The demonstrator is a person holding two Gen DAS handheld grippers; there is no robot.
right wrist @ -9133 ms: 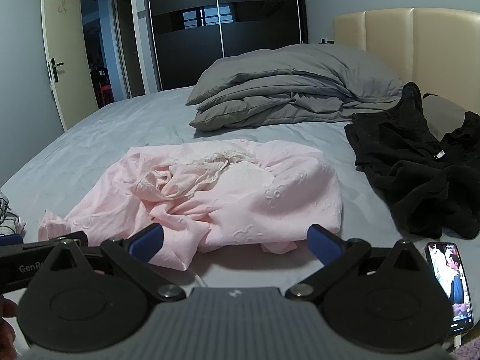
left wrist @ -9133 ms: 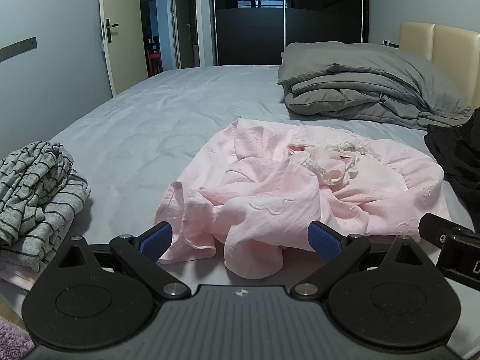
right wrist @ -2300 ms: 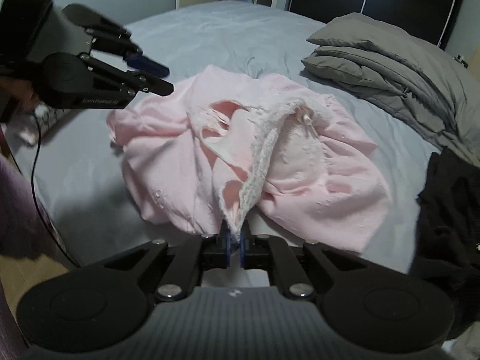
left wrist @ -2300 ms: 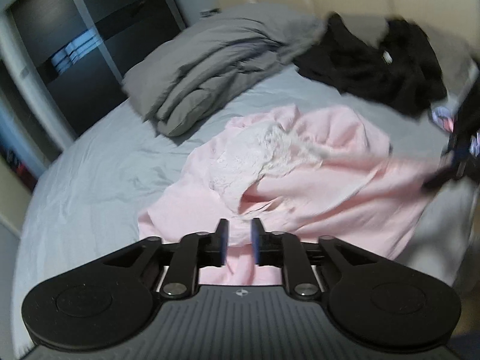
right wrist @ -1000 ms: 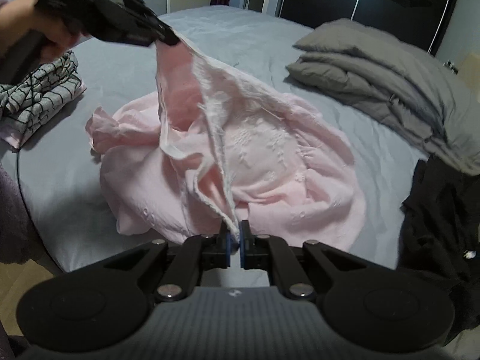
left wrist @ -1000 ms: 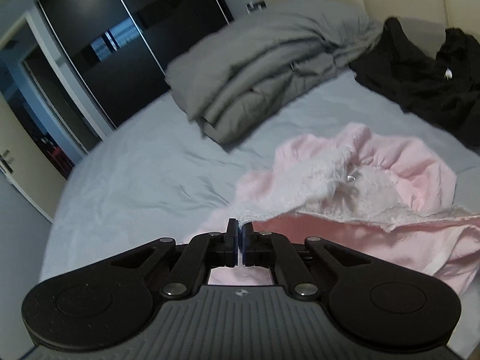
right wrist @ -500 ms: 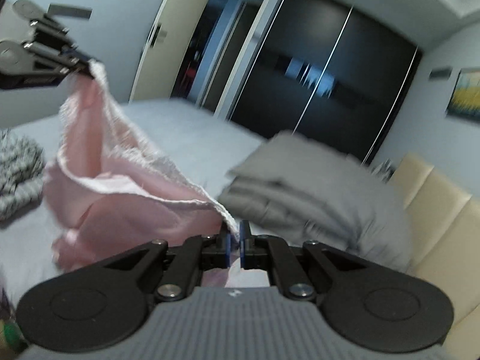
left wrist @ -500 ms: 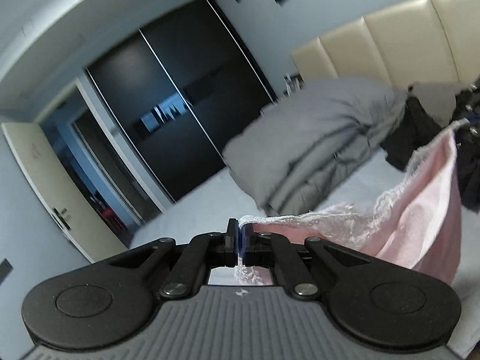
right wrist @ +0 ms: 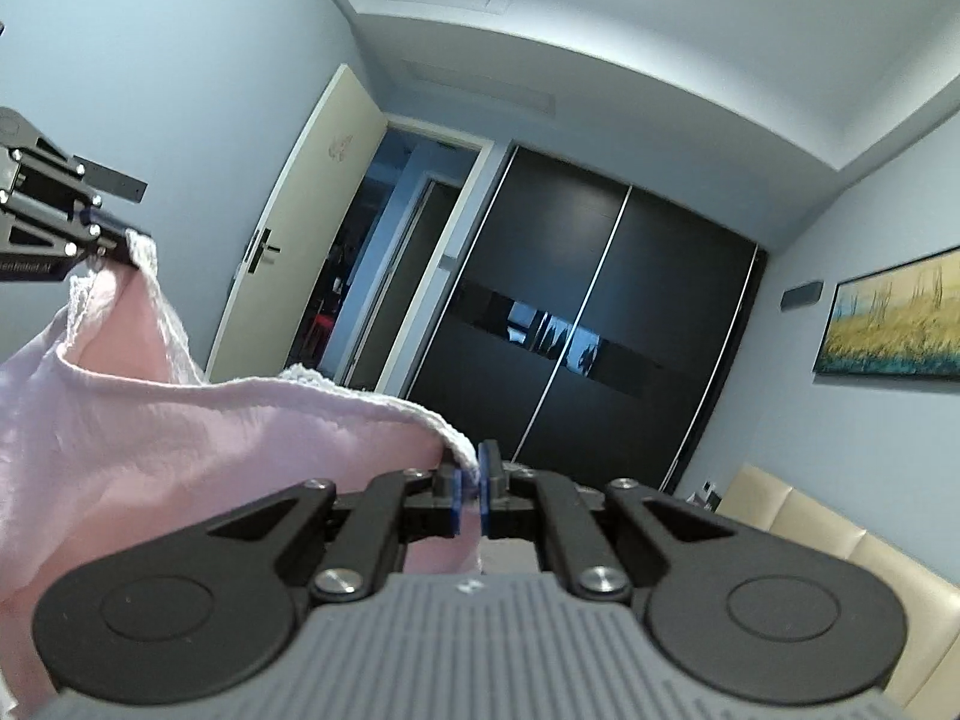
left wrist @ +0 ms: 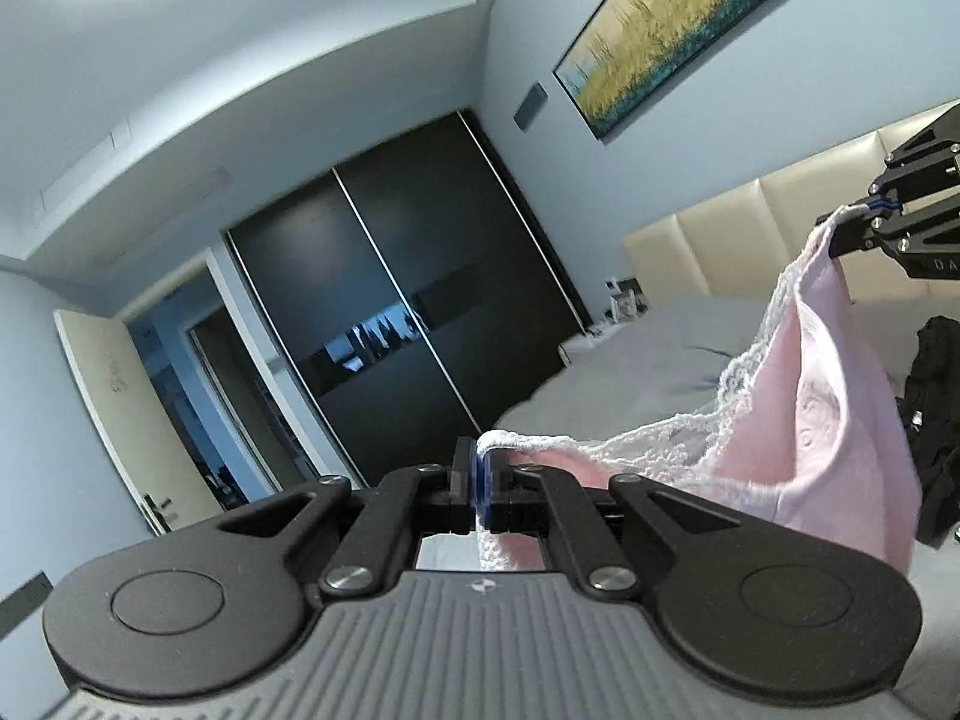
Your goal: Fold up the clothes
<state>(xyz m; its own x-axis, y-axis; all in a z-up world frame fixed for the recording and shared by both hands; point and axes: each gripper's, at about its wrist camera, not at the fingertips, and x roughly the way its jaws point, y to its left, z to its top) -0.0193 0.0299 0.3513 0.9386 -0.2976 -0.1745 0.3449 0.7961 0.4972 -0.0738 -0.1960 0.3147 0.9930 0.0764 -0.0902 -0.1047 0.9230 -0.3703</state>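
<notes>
A pink garment (left wrist: 804,438) with a white lace edge hangs in the air between both grippers. My left gripper (left wrist: 480,480) is shut on one end of the lace edge. In the same view the right gripper (left wrist: 864,216) shows at the far right, pinching the other end high up. In the right wrist view my right gripper (right wrist: 473,492) is shut on the lace hem, and the pink garment (right wrist: 150,432) sags to the left toward the left gripper (right wrist: 117,240), which holds its far corner. The garment's lower part is hidden below both views.
A grey duvet (left wrist: 648,372) lies on the bed under the garment, with a black garment (left wrist: 936,396) at the right. A cream headboard (left wrist: 750,246), a black sliding wardrobe (right wrist: 576,324), an open door (right wrist: 300,228) and a framed painting (left wrist: 690,18) surround the bed.
Both grippers have risen and tipped up toward level, lifting the pink garment off the bed. It now hangs stretched between them; the views show walls and ceiling instead of the bed.
</notes>
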